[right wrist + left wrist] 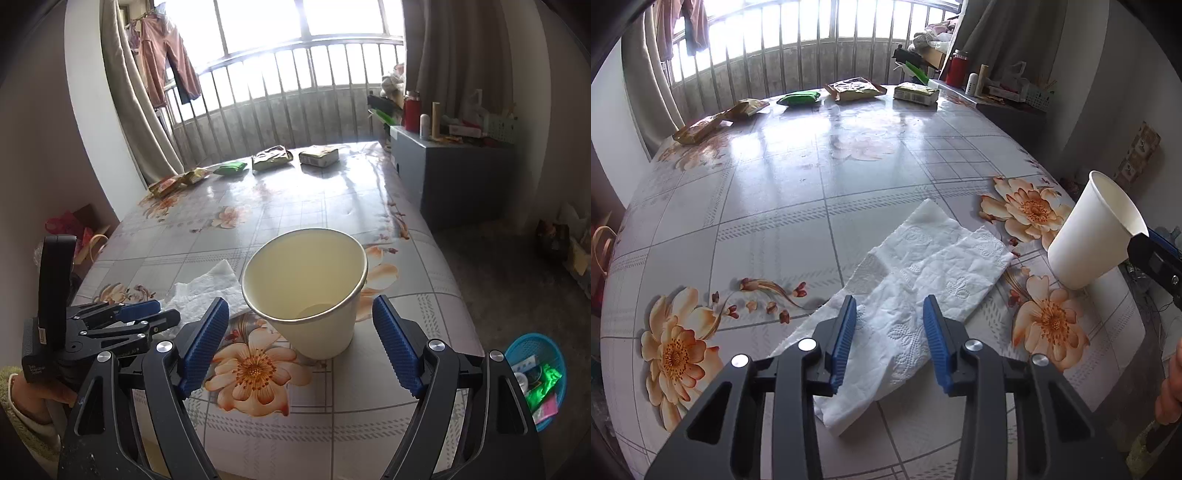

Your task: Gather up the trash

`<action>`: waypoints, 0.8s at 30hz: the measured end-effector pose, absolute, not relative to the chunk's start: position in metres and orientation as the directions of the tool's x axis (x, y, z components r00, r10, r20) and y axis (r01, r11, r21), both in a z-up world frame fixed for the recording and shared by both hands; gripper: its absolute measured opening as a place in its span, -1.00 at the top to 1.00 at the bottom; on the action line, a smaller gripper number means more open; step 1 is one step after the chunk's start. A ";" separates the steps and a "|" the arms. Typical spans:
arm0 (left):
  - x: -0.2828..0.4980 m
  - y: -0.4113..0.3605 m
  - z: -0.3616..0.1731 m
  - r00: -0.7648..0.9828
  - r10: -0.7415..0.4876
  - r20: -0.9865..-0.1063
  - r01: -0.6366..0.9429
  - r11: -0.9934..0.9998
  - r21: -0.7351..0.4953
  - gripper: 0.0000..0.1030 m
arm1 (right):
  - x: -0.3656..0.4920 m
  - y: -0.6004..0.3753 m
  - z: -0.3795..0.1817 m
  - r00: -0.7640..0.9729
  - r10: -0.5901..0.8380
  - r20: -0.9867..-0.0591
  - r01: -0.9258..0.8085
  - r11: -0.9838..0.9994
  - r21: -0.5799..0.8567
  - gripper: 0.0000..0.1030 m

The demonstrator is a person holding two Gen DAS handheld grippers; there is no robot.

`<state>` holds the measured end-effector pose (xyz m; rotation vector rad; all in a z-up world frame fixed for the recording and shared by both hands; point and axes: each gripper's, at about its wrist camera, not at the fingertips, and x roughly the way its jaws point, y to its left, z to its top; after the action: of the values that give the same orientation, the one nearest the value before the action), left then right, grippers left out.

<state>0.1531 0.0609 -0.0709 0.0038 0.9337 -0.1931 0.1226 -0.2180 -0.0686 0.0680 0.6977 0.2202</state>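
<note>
Hovering low over the table [798,192], the left gripper [889,314] has its jaws apart on either side of the crumpled tissue [916,280], which lies flat in the lower middle of the left view; nothing is pinched yet. The jaws straddle the near end of the sheet, probably so that closing will bunch the soft paper into one fold.

The right gripper [299,332] is also spread wide, with the cup [314,291] between its pads [205,347] at the centre of the right view. The cup tilts, mouth leaning toward the camera, and whether either pad touches it I cannot tell. In the left view the cup [1097,232] appears at the right edge, leaning with a dark gripper part by its rim.

A blue basket [537,376] sits off the table at the lower right of the right view, already holding bright wrappers, so it looks like the place for trash. Five packets [855,88] line the far edge of the table in the upper part of both frames, well apart from both grippers.
</note>
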 end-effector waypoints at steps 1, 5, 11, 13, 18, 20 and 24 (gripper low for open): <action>0.153 0.060 -0.071 0.582 -0.158 -0.798 0.167 0.983 -0.073 0.43 | 0.123 -0.218 -0.068 0.745 0.222 -0.628 -0.177 0.975 0.135 -0.48; 0.152 0.059 -0.071 0.587 -0.153 -0.795 0.175 0.983 -0.060 0.70 | 0.126 -0.217 -0.068 0.741 0.222 -0.634 -0.169 0.975 0.144 -0.46; 0.148 0.053 -0.069 0.600 -0.137 -0.788 0.188 0.982 -0.028 0.85 | 0.130 -0.218 -0.071 0.722 0.225 -0.655 -0.164 0.974 0.153 -0.21; 0.146 0.051 -0.068 0.606 -0.130 -0.784 0.190 0.982 -0.016 0.85 | 0.129 -0.219 -0.071 0.723 0.224 -0.654 -0.161 0.975 0.156 -0.20; 0.144 0.049 -0.064 0.622 -0.125 -0.773 0.198 0.980 0.001 0.86 | 0.128 -0.221 -0.069 0.728 0.224 -0.648 -0.151 0.974 0.167 -0.17; 0.143 0.048 -0.062 0.630 -0.123 -0.767 0.199 0.980 0.006 0.87 | 0.126 -0.222 -0.067 0.734 0.221 -0.642 -0.147 0.975 0.168 -0.16; 0.143 0.049 -0.057 0.644 -0.118 -0.756 0.199 0.980 0.017 0.88 | 0.125 -0.224 -0.063 0.743 0.220 -0.632 -0.146 0.975 0.168 -0.16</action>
<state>0.1426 0.0485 -0.0571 0.1018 0.8529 -0.1809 0.1247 -0.2237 -0.0626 0.1104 0.7053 0.2010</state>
